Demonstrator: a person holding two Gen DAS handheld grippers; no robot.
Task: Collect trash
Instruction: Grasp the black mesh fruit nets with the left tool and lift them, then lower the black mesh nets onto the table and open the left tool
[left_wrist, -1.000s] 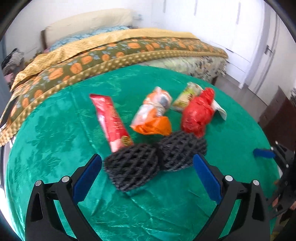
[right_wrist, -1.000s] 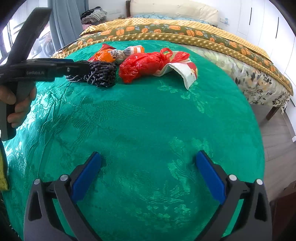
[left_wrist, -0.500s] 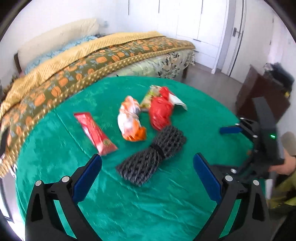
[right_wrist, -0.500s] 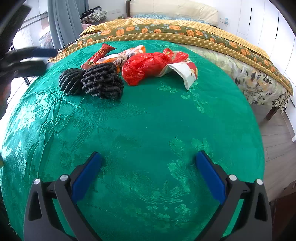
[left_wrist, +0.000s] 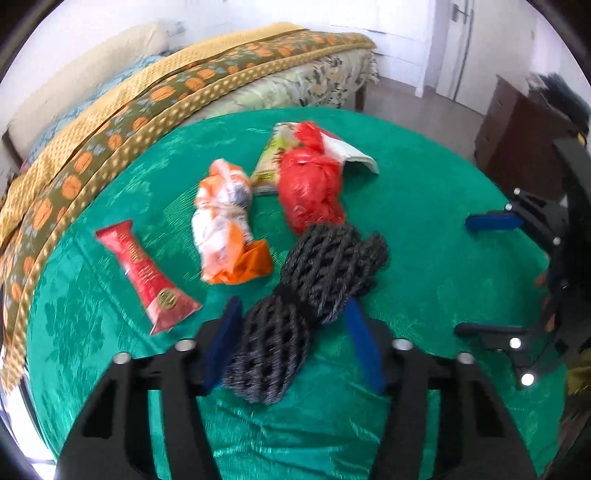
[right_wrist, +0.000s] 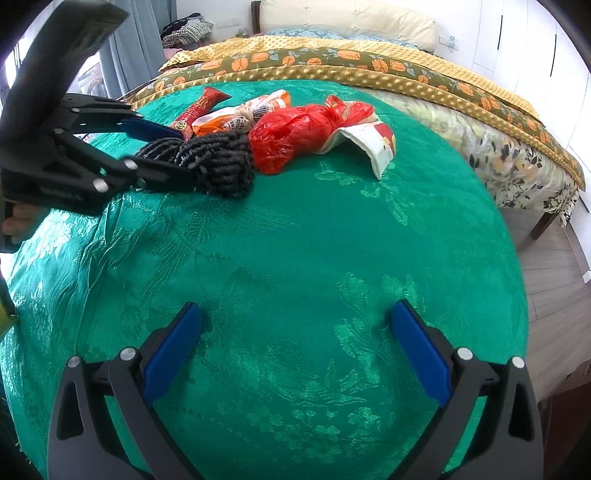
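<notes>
A black mesh bundle (left_wrist: 306, 295) lies on the green tablecloth (left_wrist: 424, 206), pinched at its waist. My left gripper (left_wrist: 291, 310) straddles its near lobe and its jaws are closing. The left pad touches the mesh while the right pad stands a little clear. From the right wrist view, the mesh bundle (right_wrist: 210, 158) sits between the left gripper (right_wrist: 181, 157) fingers. Behind it lie a red wrapper (left_wrist: 146, 273), an orange-and-white bag (left_wrist: 225, 232), a red plastic bag (left_wrist: 310, 188) and a white packet (right_wrist: 373, 144). My right gripper (right_wrist: 295, 310) hangs open over bare cloth.
A bed (left_wrist: 184, 85) with an orange-patterned quilt runs along the table's far side. A dark wooden cabinet (left_wrist: 517, 140) stands at the right, on the floor. The right gripper (left_wrist: 480, 275) shows at the right edge of the left wrist view. A hand (right_wrist: 18, 221) holds the left tool.
My left gripper has come forward onto the black mesh and rolled. Its jaws have narrowed from wide open to either side of the near lobe. The right gripper has stayed still.
</notes>
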